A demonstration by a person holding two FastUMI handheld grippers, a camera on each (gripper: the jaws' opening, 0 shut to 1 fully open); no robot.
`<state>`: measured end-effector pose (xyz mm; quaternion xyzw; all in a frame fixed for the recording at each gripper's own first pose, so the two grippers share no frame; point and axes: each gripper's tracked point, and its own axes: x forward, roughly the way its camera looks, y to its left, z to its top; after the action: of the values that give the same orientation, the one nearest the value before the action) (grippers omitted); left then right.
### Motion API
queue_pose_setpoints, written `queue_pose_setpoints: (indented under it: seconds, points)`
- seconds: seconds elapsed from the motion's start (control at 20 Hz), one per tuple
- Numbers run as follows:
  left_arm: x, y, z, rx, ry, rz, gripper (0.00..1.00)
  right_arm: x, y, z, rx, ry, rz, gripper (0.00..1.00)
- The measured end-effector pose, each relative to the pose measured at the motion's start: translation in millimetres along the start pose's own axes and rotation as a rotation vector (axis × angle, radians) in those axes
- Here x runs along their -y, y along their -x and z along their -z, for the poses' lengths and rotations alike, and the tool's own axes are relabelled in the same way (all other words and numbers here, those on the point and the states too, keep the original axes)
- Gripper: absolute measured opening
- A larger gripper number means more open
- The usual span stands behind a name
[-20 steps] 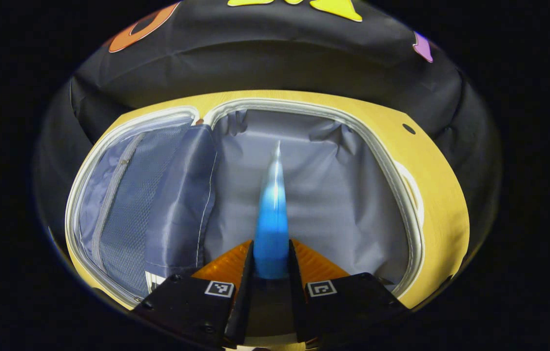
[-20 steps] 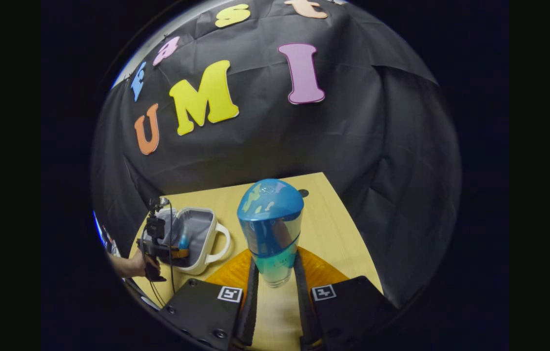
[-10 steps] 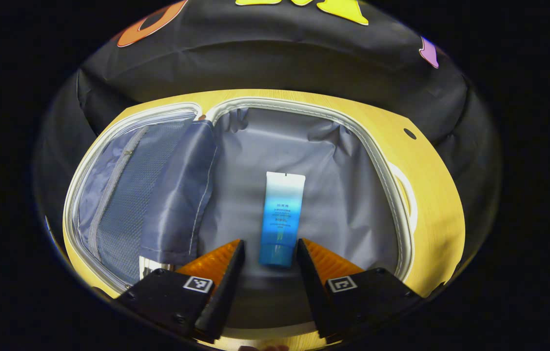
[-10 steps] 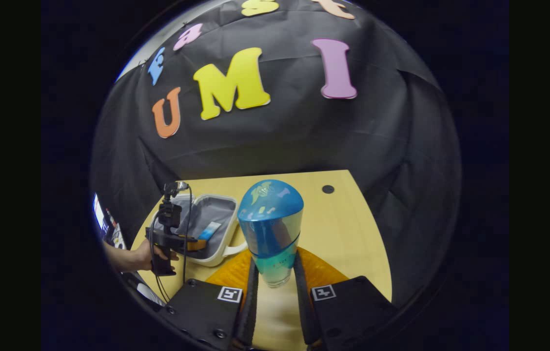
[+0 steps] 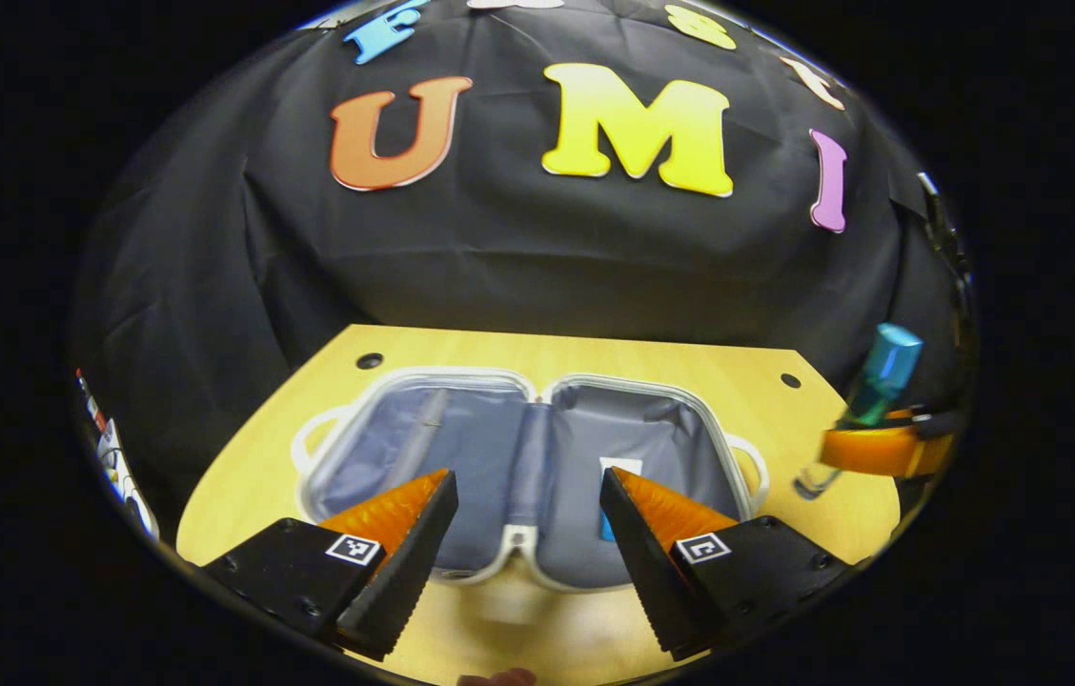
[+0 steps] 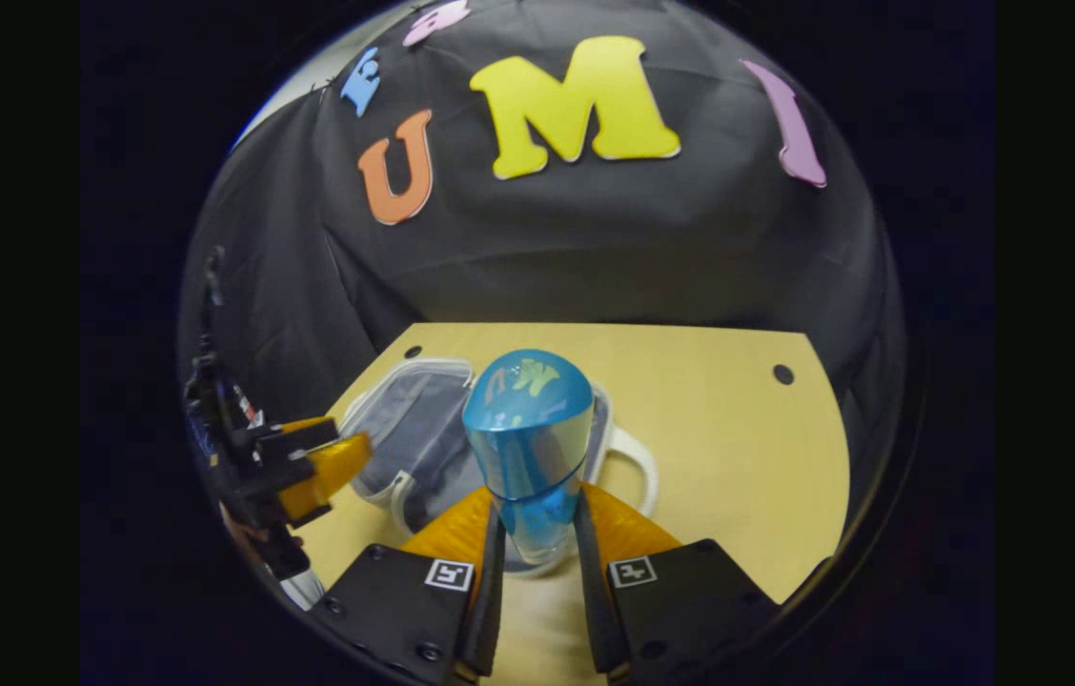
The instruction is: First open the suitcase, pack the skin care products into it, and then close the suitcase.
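Left gripper view: case open, tube inside, bottle clamped in the right gripper

Left gripper view, lower centre: I see the left gripper [image 5: 528,495] with its fingers spread wide apart, nothing between them. Past the fingertips, mid-frame, the suitcase [image 5: 537,557] lies flat and fully open on the yellow table [image 5: 242,486], both grey-lined halves facing up, a white handle loop at each outer end. The tube [image 5: 612,469] lies in the half on the right of the frame, partly hidden behind my right-hand finger; only a white top and a sliver of blue show. At the right edge of the frame the right gripper [image 5: 881,450] is clamped on the bottle [image 5: 866,405], which tilts with its blue cap toward the upper right and its clear base low, over the table just beside the case's right handle.

Right gripper view, bottom centre: both fingers of the right gripper press on the lower, clear part of the bottle, cap pointing away from the camera. Behind the bottle, mid-frame, the open suitcase; one handle sticks out to the right of the bottle. Left gripper sits at the left edge of the frame, near the case's left end. I cannot tell from here whether it touches the case.
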<state>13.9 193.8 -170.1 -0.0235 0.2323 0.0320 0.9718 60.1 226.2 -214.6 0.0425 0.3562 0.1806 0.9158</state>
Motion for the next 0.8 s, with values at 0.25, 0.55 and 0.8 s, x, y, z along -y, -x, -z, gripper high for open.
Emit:
queue_pose_setpoints:
  seconds: [0.25, 0.55, 0.8]
  points:
    - [-60.6, 32.9, 15.4, 0.006, 0.021, -0.062, 0.96, -23.5, -68.6, 36.4, -0.108, -0.030, 0.037, 0.35]
    - [-96.7, 41.4, 47.0, -0.034, 0.048, -0.098, 0.97, -14.8, -114.3, 72.6, -0.213, -0.024, 0.154, 0.35]
    - [-107.3, 37.2, 44.6, -0.022, 0.016, -0.101, 0.97, -10.9, -126.8, 69.8, -0.220, -0.067, 0.202, 0.35]
